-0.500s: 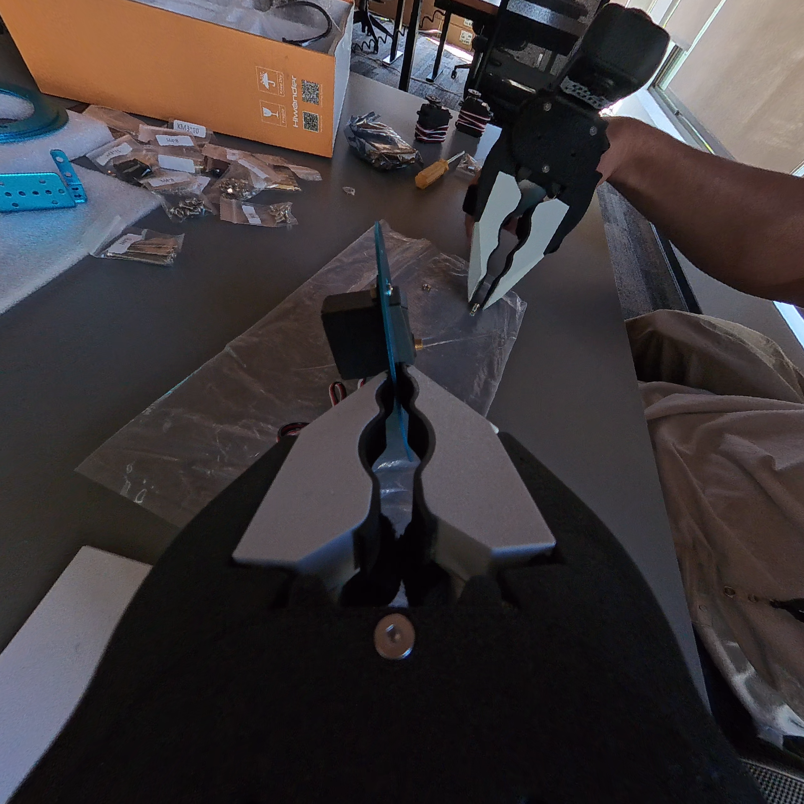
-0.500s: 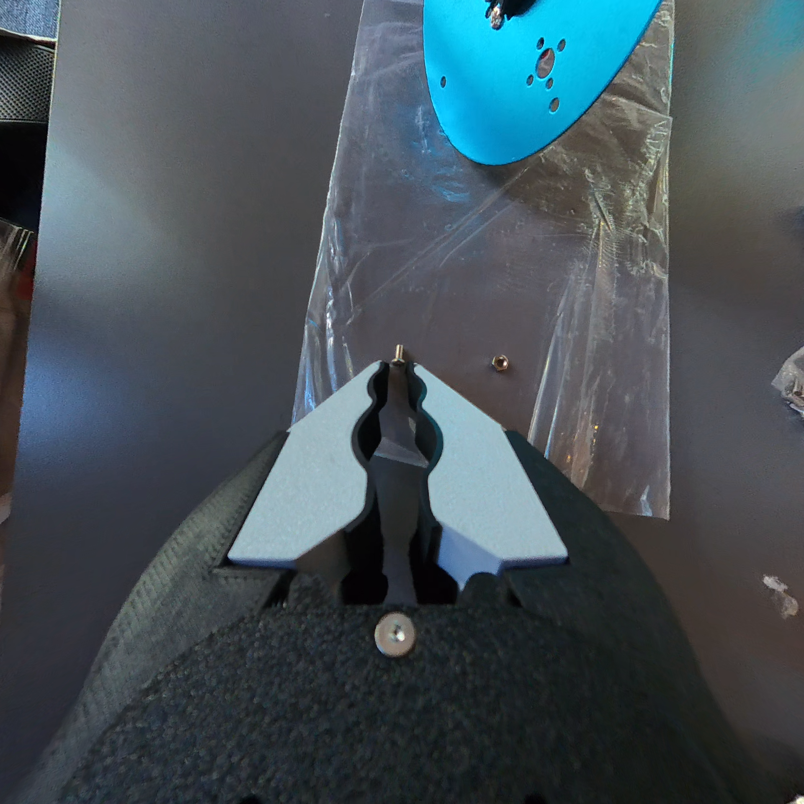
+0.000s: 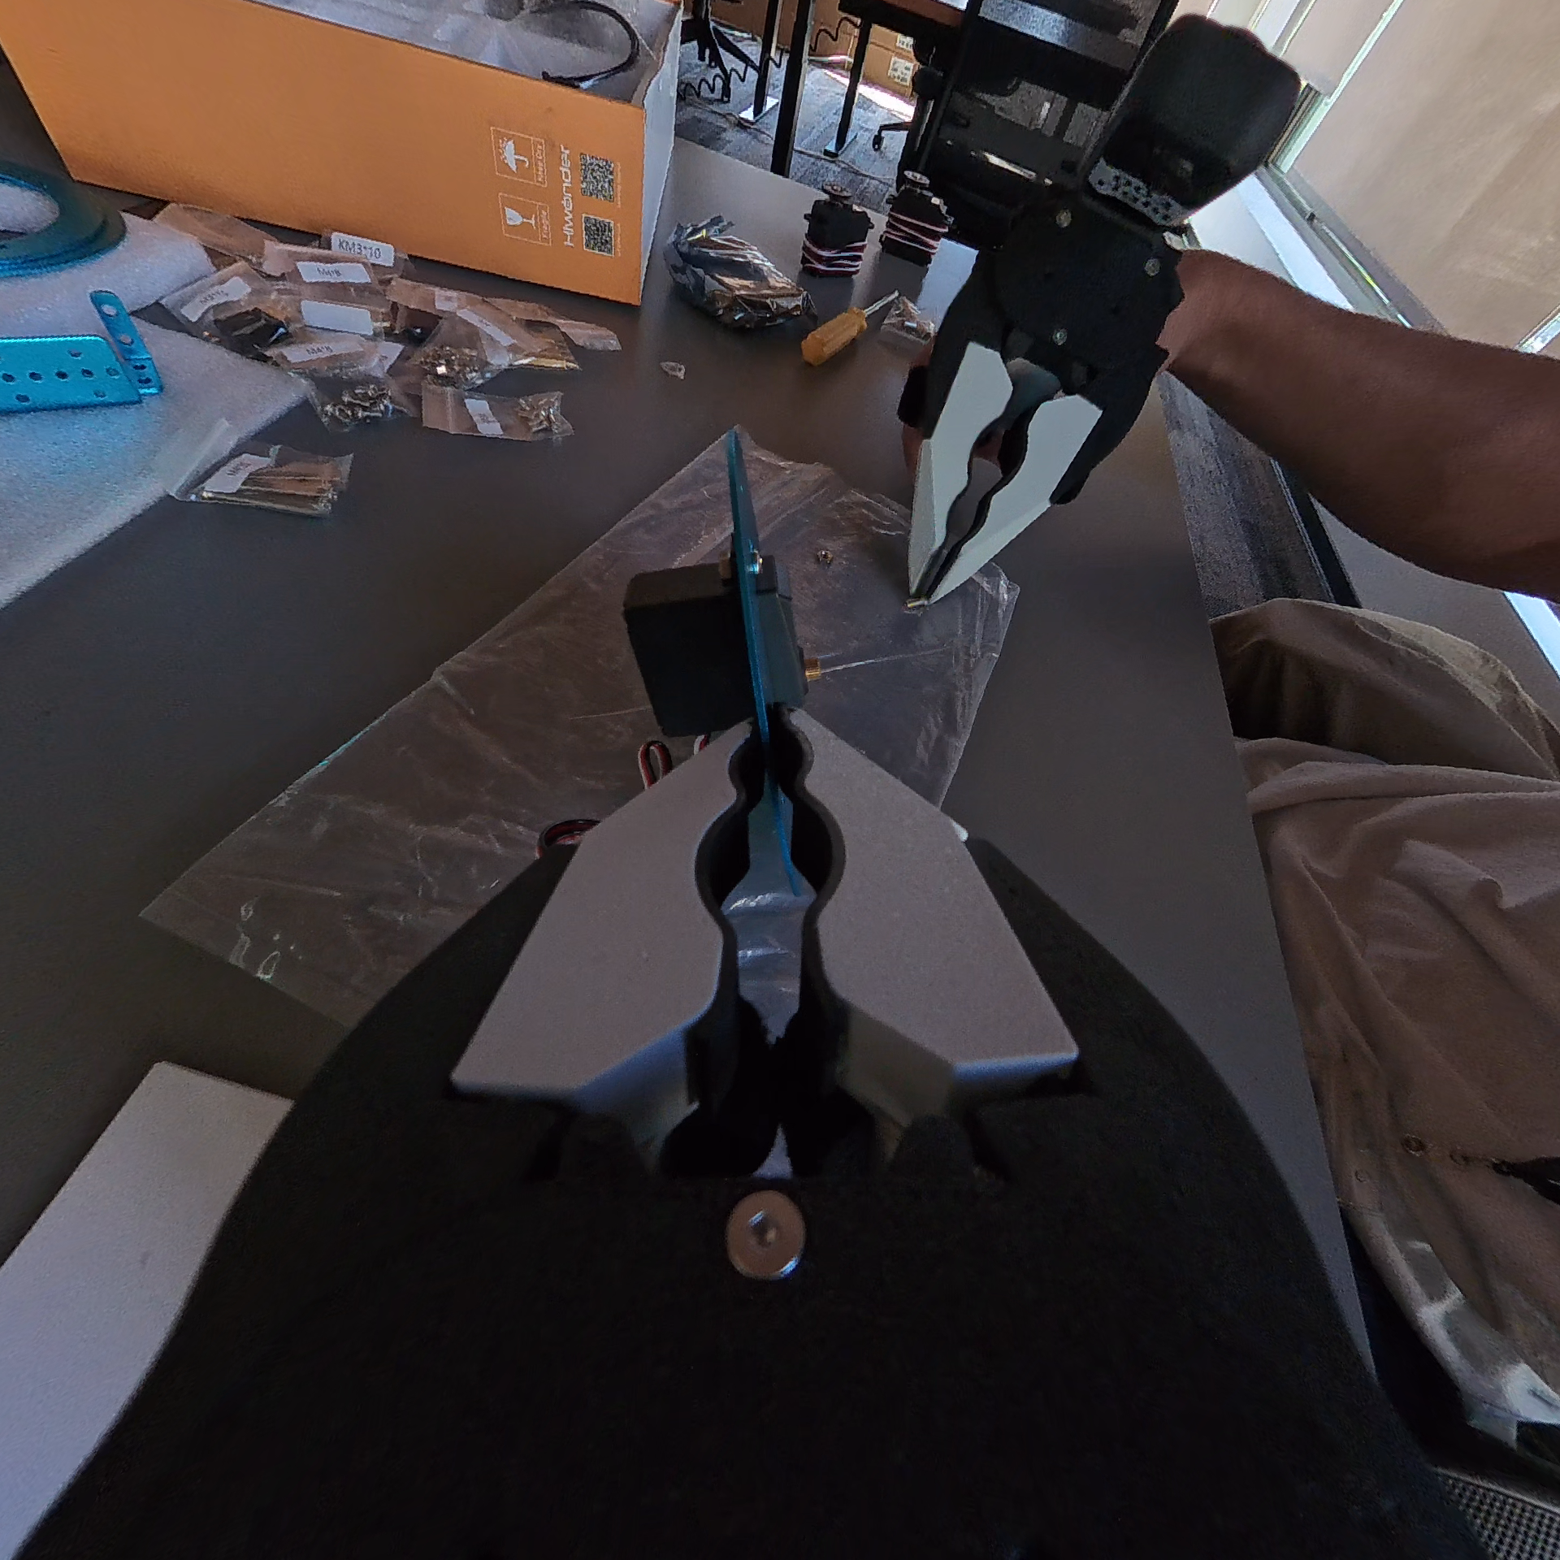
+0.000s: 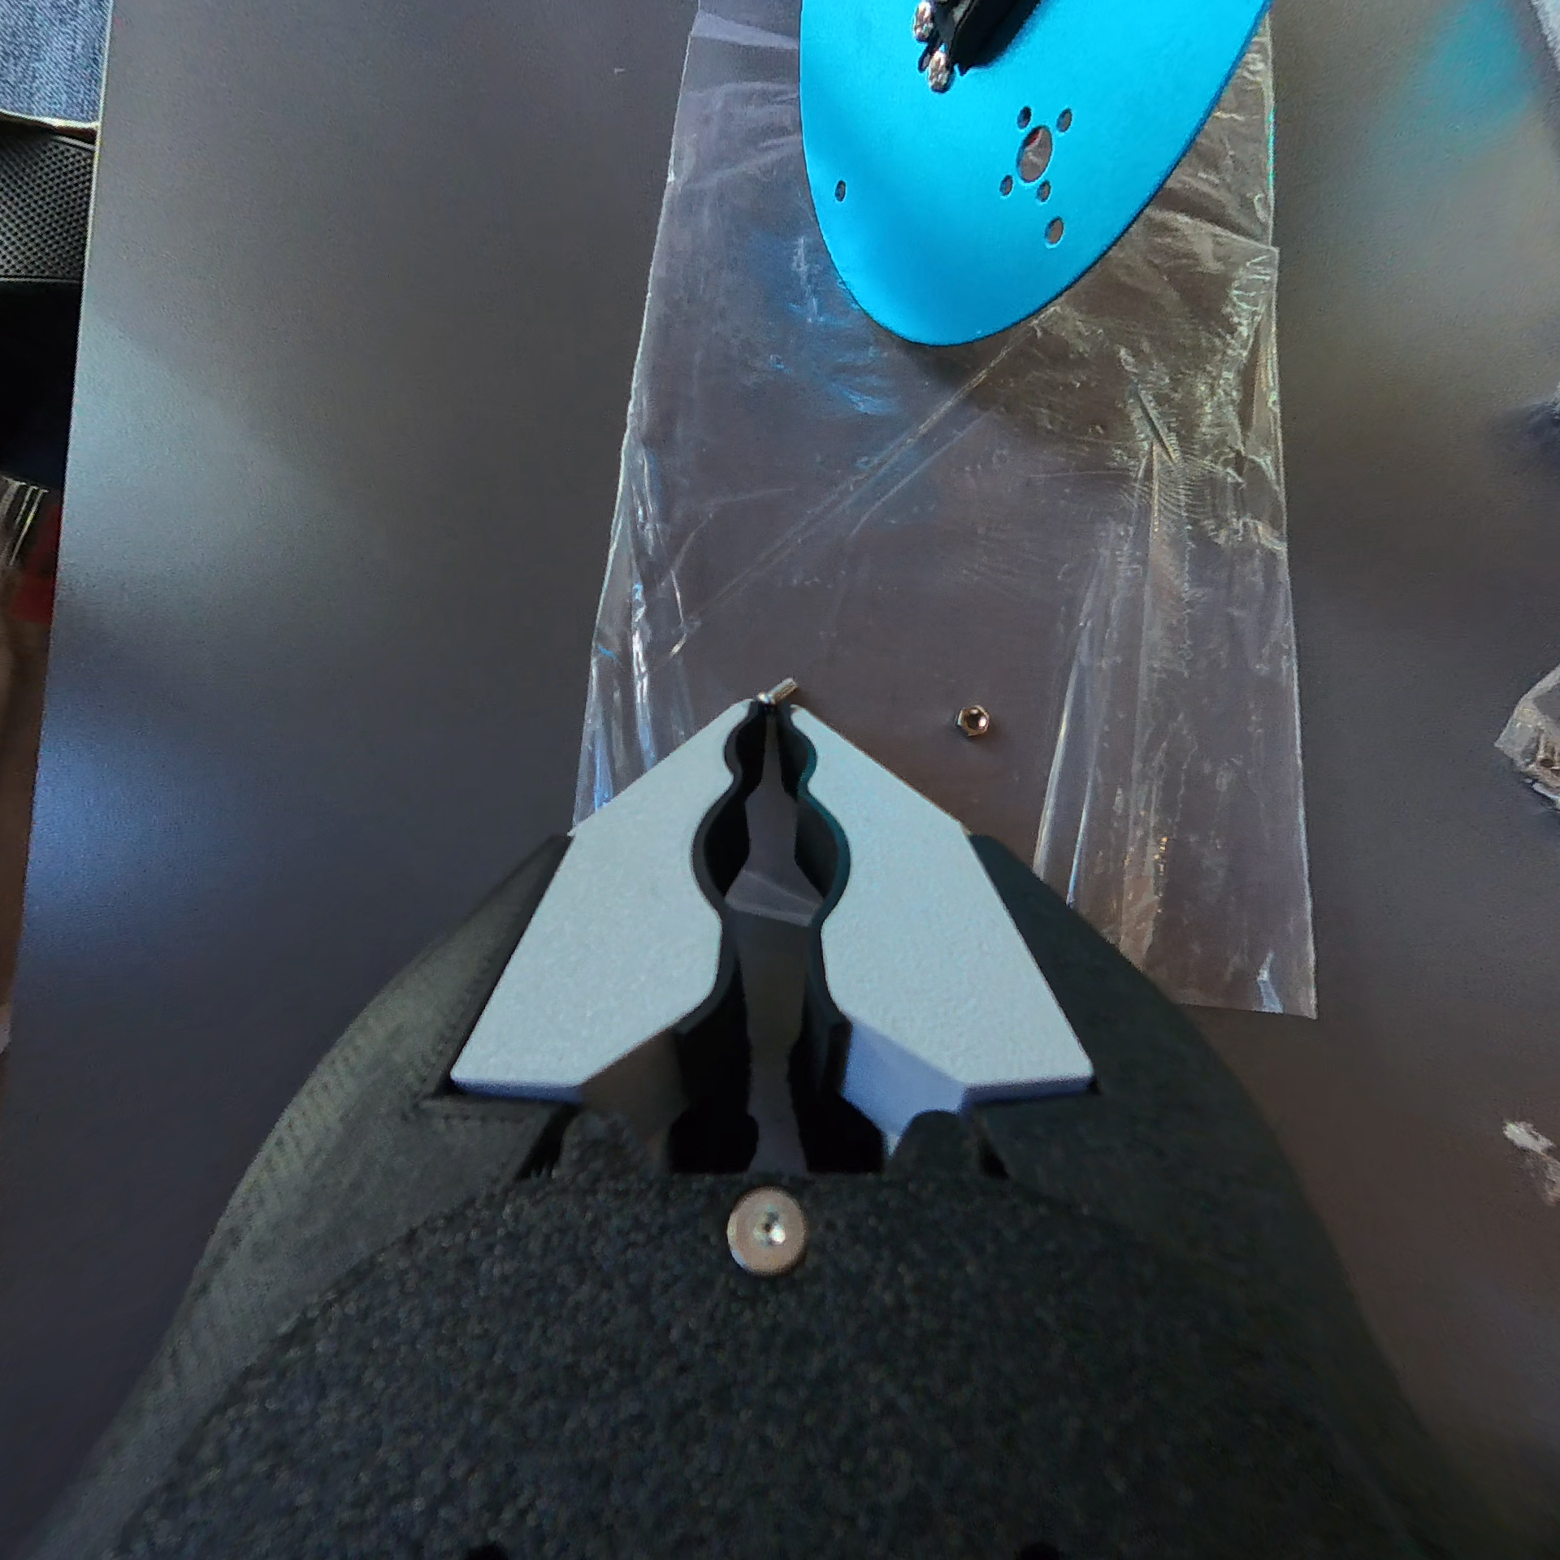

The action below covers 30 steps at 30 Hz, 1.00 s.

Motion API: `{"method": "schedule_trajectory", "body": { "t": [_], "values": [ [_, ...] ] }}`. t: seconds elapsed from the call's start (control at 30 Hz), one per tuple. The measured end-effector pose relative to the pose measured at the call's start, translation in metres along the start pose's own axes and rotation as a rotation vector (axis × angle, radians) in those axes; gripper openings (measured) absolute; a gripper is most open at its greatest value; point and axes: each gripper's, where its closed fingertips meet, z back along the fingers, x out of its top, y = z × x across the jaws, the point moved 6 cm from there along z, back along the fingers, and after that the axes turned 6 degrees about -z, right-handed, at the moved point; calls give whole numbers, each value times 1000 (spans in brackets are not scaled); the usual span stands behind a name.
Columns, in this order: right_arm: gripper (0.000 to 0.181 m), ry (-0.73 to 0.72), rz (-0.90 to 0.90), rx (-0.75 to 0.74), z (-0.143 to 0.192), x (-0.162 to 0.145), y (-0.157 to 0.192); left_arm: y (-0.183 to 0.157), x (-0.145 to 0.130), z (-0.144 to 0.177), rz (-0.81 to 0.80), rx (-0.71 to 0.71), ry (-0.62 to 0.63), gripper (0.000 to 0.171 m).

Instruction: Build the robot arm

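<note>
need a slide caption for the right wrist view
Right gripper pinching a small screw over a clear plastic bag, nut and blue plate beyond.

Printed signs and codes mark the orange box (image 3: 354,135); small bags (image 3: 354,295) bear white labels.

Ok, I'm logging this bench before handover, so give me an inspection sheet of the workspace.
Surface: dark table, clear plastic sheet spread on it.
Job's things: blue plate with black servo; small screw; loose nut.
Clutter: orange box, hardware bags, screwdriver, blue bracket.
Tools: left tool shut on plate edge; right tool shut on screw.
Cables: servo wires.
Surroundings: chairs, window.
</note>
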Motion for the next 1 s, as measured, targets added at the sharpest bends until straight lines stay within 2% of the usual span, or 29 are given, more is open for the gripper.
{"method": "schedule_trajectory", "body": {
  "t": [0.27,0.47,0.67,0.77,0.93,1.0],
  "values": [
    [1,-15,-94,16,-3,4,2,-1,0,0,-1,-3,0,1],
    [0,-110,-230,66,-3,15,1,-1,0,0,-8,-3,-1,1],
    [0,-219,-280,33,-2,31,-9,-1,0,-1,-10,-4,-2,0],
    [0,-199,-266,25,-6,34,-9,-1,0,-1,-10,-6,-2,0],
    [0,-56,-226,43,-21,26,-3,-2,0,-1,-12,-6,-1,1],
    [0,-73,-196,42,-24,29,0,-2,0,-1,-12,-8,-1,1]
  ]
}}
